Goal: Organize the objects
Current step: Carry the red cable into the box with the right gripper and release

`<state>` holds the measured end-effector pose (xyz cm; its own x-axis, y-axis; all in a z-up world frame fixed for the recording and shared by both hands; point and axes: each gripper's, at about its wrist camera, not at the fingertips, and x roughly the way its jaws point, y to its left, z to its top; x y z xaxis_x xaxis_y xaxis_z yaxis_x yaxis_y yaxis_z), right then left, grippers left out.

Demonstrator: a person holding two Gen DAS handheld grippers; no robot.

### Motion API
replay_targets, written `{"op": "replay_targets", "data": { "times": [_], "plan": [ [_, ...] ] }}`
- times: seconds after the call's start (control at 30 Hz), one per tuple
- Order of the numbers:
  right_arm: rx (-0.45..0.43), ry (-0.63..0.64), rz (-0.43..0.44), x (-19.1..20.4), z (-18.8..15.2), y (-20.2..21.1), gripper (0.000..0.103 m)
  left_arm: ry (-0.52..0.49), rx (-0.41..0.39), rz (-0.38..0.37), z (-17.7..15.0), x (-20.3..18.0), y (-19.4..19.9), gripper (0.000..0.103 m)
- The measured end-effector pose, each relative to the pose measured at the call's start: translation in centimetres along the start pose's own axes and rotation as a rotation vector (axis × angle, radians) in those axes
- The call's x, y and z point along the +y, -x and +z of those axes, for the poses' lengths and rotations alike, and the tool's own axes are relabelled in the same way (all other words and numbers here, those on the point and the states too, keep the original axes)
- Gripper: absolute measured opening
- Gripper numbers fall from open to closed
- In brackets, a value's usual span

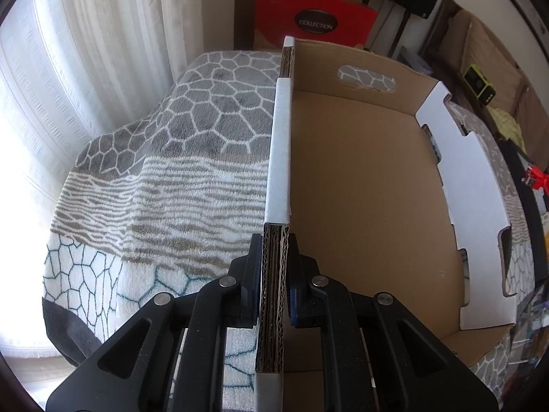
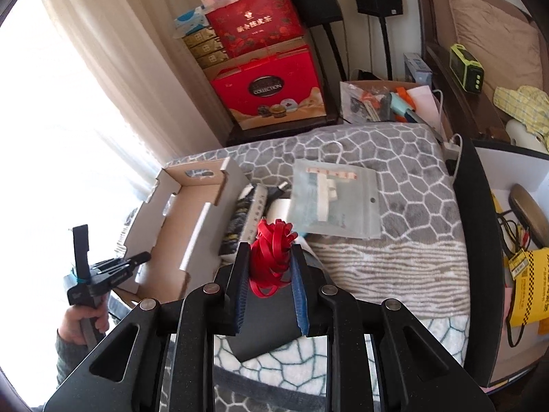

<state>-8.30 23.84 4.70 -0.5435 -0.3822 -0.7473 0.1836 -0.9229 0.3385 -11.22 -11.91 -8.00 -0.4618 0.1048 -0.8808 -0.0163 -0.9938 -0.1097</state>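
— What did your left hand-held gripper (image 1: 274,274) hold?

— It was pinched tight on the side wall of the cardboard box (image 1: 360,189). The box sat open on the bed, on the gray and white blanket (image 1: 171,171).

— And the right one?

— My right hand-held gripper (image 2: 271,267) squeezed a bunch of red rubber bands (image 2: 271,254). It hung above the blanket, just beside the box. A clear plastic bag (image 2: 334,199) lay near.
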Motion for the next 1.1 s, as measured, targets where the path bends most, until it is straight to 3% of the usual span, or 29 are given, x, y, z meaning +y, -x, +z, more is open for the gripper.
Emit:
{"op": "replay_targets", "data": {
  "times": [0.43, 0.7, 0.87, 1.1],
  "plan": [
    [0.069, 0.099, 0.111, 9.2, 4.7, -10.2, 0.022, 0.008, 0.007, 0.005, 0.1, -0.5, 0.1, 0.011],
    [0.117, 0.122, 0.085, 10.8, 5.4, -17.3, 0.022, 0.008, 0.007, 0.003, 0.1, -0.4, 0.1, 0.011],
    [0.096, 0.125, 0.138, 11.8, 5.5, -19.1, 0.022, 0.009, 0.007, 0.003, 0.1, -0.4, 0.1, 0.011],
    [0.174, 0.154, 0.137, 13.8, 4.3, -21.6, 0.028, 0.006, 0.005, 0.005, 0.0, -0.5, 0.1, 0.011]
  ]
}}
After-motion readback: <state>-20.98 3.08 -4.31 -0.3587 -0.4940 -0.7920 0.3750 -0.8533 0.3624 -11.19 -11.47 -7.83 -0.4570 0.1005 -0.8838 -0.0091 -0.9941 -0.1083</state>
